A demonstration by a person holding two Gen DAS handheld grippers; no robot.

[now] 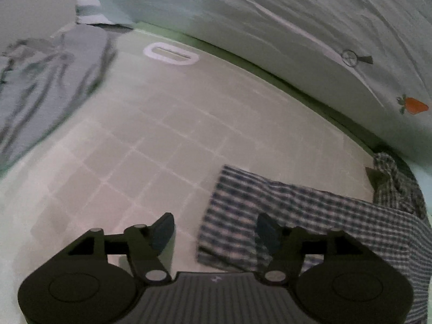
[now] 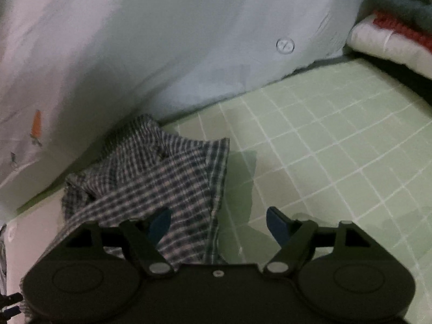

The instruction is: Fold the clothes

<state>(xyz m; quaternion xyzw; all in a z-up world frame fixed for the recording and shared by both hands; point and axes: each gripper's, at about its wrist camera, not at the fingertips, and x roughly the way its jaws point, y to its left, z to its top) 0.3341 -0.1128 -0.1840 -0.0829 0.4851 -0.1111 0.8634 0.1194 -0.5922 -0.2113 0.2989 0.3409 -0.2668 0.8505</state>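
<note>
A blue-and-white checked garment [image 1: 310, 210] lies crumpled on the pale green gridded mat [image 1: 162, 140], at the right of the left wrist view. My left gripper [image 1: 214, 232] is open just above the garment's near left edge, its right finger over the cloth. In the right wrist view the same checked garment [image 2: 162, 172] lies bunched at the left against the white bedding [image 2: 135, 40]. My right gripper [image 2: 218, 225] is open over the garment's right edge, left finger above the fabric, right finger above the mat [image 2: 337, 148]. Nothing is held.
White bedding with buttons and a carrot print [image 1: 413, 105] walls the far edge of the mat. A grey striped garment [image 1: 46, 81] lies at the left. Stacked folded clothes [image 2: 391, 35], white, red and dark, sit at the far right. The mat has a white handle slot [image 1: 171, 53].
</note>
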